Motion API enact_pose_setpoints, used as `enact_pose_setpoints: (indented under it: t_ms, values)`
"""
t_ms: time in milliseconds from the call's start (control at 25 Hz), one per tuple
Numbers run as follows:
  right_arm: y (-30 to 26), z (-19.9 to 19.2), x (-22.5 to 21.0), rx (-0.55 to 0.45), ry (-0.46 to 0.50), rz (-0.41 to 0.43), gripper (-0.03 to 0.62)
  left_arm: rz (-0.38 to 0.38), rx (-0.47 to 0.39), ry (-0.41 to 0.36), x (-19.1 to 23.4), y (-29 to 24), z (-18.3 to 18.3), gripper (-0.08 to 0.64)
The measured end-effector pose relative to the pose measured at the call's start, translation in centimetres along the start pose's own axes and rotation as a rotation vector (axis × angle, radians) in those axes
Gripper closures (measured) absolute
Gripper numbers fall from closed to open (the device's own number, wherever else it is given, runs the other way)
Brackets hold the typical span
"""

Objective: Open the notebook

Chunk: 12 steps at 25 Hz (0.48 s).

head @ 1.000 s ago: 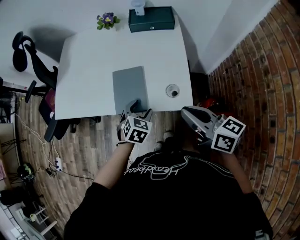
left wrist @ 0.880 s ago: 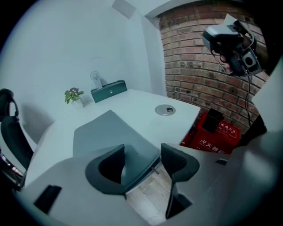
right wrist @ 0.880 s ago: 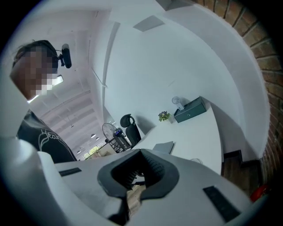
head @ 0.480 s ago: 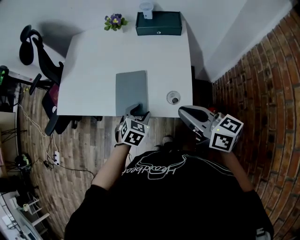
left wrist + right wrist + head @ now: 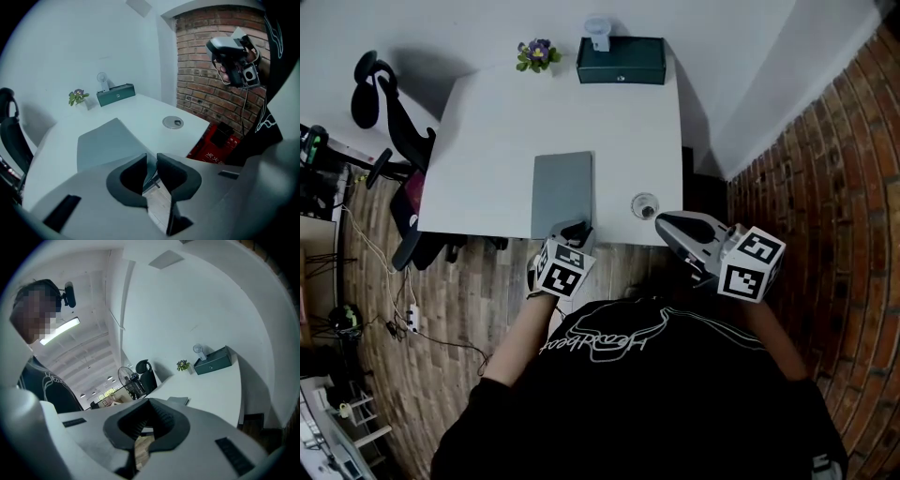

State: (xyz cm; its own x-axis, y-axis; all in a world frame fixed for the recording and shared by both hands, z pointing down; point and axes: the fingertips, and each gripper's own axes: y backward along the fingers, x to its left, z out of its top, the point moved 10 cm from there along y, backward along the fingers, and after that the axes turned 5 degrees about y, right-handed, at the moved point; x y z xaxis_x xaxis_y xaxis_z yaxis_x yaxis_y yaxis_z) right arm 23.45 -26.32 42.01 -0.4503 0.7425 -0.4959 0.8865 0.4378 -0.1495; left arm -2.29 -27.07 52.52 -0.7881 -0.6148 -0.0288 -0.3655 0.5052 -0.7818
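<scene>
One black office chair [image 5: 386, 141] stands well to the left of the grey notebook [image 5: 562, 187], off the white table [image 5: 487, 122] on which the notebook lies flat and closed, its short end at the table's near edge. At that near end is the left gripper [image 5: 575, 228]. Its jaws are closing and stand only a narrow gap apart, with the notebook's near edge between them. The pads do not visibly press on the cover. Far beyond the notebook, at the table's back edge, a small flowering plant [image 5: 536, 53] stands just left of a dark green box [image 5: 621, 60]. Just right of the notebook, a round cable grommet [image 5: 645, 205] is set in the tabletop. Further right, and off the table's near edge, the right gripper [image 5: 661, 220] is held with its jaws together and nothing between them. A brick wall [image 5: 825, 187] lies well to the right.
</scene>
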Motion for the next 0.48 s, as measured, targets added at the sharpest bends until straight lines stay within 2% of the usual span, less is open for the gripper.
enact_pose_setpoints:
  t_ms: [240,480]
  values:
    - [-0.6,0.3,0.5,-0.005,0.031,0.005,0.594,-0.005,-0.02,0.008,0.4,1.1,0.6,0.495]
    - [-2.4,0.5,2.3,-0.012,0.022,0.013,0.594,-0.014,-0.064,0.01,0.8,2.6,1.0,0.508]
